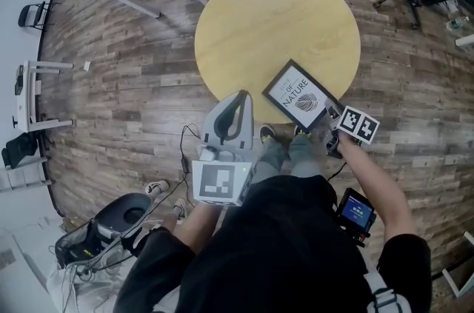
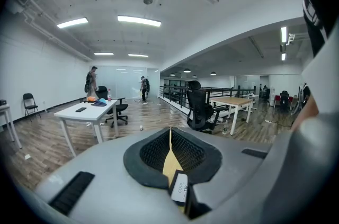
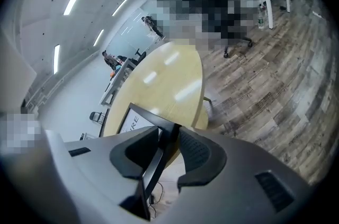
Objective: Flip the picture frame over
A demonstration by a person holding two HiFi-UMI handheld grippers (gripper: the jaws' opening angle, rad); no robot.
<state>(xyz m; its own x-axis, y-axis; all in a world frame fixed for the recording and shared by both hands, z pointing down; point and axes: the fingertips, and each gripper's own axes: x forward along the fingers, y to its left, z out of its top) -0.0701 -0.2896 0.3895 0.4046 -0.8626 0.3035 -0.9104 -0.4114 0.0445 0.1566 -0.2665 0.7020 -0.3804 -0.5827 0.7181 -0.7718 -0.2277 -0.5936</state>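
Closest to the person, the left gripper [image 1: 242,95] has its jaws drawn together on nothing, with only a thin slit between the pads. To the right, the right gripper [image 1: 331,114] has its jaws narrowly apart around a corner of the picture frame [image 1: 298,95] and seems to pinch it. The frame sits print side up at the near edge of the round table [image 1: 259,23], that corner jutting past the rim.

- Left gripper [image 1: 238,101] is held close to the body, nearly level, jaws together and empty.
- Right gripper [image 1: 331,115] angles down at the tabletop's [image 1: 252,23] near edge, jaws seemingly pinching the picture frame [image 1: 298,93].
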